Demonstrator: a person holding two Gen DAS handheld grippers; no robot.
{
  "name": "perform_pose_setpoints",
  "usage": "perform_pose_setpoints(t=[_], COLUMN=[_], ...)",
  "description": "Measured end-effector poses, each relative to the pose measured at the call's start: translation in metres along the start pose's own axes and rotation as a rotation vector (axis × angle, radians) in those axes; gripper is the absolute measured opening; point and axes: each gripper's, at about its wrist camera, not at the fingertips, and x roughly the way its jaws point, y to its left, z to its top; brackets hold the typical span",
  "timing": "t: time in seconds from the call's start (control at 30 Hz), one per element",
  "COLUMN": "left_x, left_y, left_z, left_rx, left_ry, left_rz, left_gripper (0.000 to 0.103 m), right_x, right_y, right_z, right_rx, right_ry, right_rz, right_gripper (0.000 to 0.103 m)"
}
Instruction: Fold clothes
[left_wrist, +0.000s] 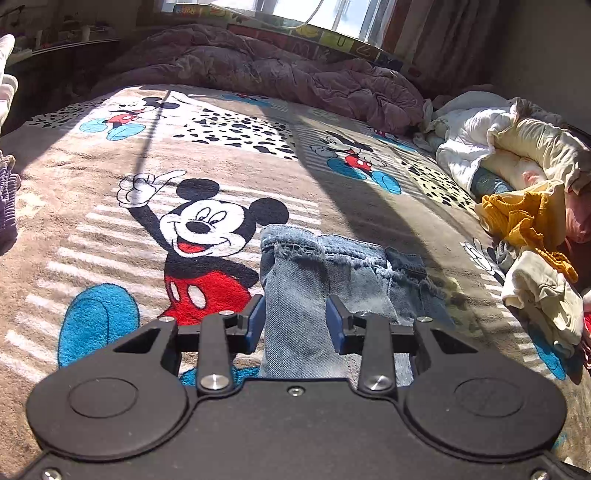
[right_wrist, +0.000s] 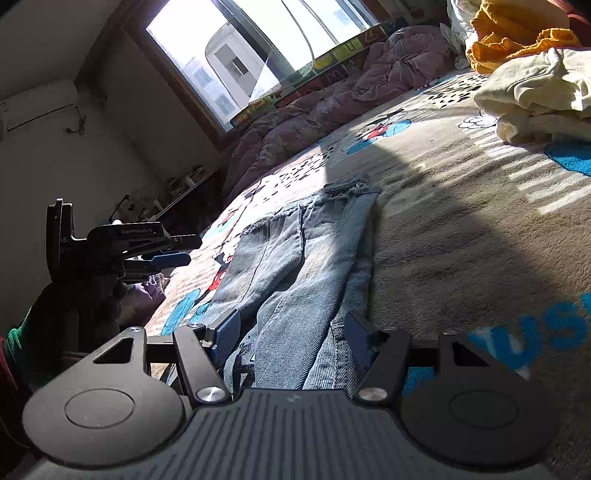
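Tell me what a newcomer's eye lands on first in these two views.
First, the big cartoon mouse on the blanket, in sun left of centre in the left wrist view. Next, the light blue jeans lying flat on it, frayed hems pointing away, between the open fingers of the left gripper and of the right gripper. To the right sits a pile of unfolded clothes with a mustard knit on top.
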Motion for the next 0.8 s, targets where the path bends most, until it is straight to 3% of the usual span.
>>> perform_pose_setpoints(t=[0.23, 0.33, 0.4, 0.63, 0.8], left_x=[0.051, 0.065, 0.07, 0.053, 0.016], left_y=[0.002, -0.001, -0.003, -0.002, 0.007], left_z=[0.018, 0.021, 0.021, 0.025, 0.032], left_rx=[-0.006, 0.017, 0.034, 0.021, 0.005], left_ry=[0.049, 0.079, 0.082, 0.023, -0.052], left_rz=[0.016, 0.033, 0.057, 0.036, 0.049], left_gripper=[0.031, 0.024, 0.005, 0.001, 0.0], right_x=[0.01, 0.013, 0.014, 0.017, 0.017], right_y=[-0.011, -0.014, -0.014, -0.015, -0.017], right_z=[-0.003, -0.004, -0.004, -0.005, -0.005], right_rx=[0.044, 0.053, 0.05, 0.056, 0.055], right_ry=[0.036, 0.044, 0.048, 0.058, 0.054], right_rz=[-0.016, -0.02, -0.02, -0.022, -0.026], right_gripper=[0.069, 0.07, 0.071, 0.071, 0.071])
